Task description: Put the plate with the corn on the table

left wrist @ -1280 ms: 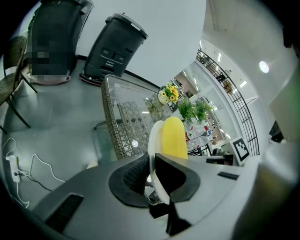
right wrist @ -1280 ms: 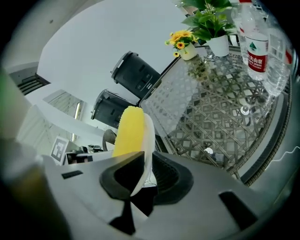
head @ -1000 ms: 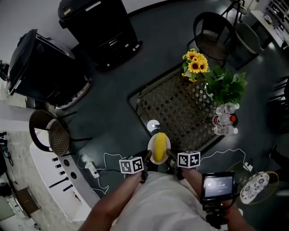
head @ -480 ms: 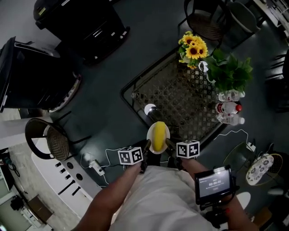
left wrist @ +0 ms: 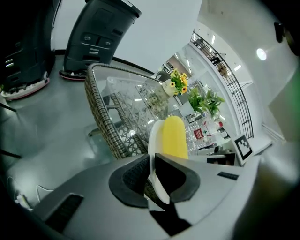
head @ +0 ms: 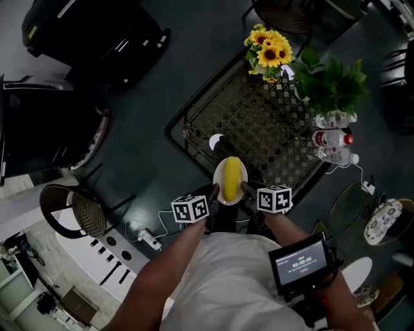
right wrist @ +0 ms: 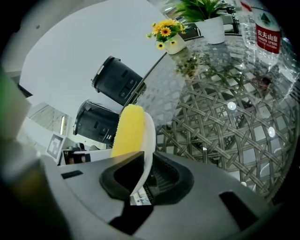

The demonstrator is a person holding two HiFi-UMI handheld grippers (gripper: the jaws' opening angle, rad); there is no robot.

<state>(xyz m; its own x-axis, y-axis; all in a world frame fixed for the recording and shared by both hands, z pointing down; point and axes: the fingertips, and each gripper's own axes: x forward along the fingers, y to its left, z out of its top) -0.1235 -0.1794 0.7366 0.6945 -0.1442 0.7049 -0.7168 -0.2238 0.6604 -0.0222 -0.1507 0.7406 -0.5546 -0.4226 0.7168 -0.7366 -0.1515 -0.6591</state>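
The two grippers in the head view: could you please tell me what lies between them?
The plate with the corn, in the head view; left gripper and right gripper each clamp one rim.

Floor (head: 149, 103): dark grey, glossy, catching pale reflections.
Table (head: 252, 123): glass top over wicker lattice, dark rim.
Sunflowers (head: 266, 46): small white pot, on the table's far corner.
Green plant (head: 330, 81): white pot, just beside the sunflowers along the table's right edge.
Water bottles (head: 333, 139): clear, red caps, on the table next to the plant.
Black units (head: 97, 32): two bulky machines, left of the table, well apart from it.
Wicker chair (head: 81, 210): round, dark frame, near-left of the table.
Second chair (head: 284, 13): beyond the table's far corner.
Power strip (head: 147, 236): white, with cord, on the floor near the table's near corner.
Wall (left wrist: 154, 28): plain white behind the black units.
Ceiling light (left wrist: 261, 54): one bright spot, beyond the table, over a railed gallery (left wrist: 220, 65).
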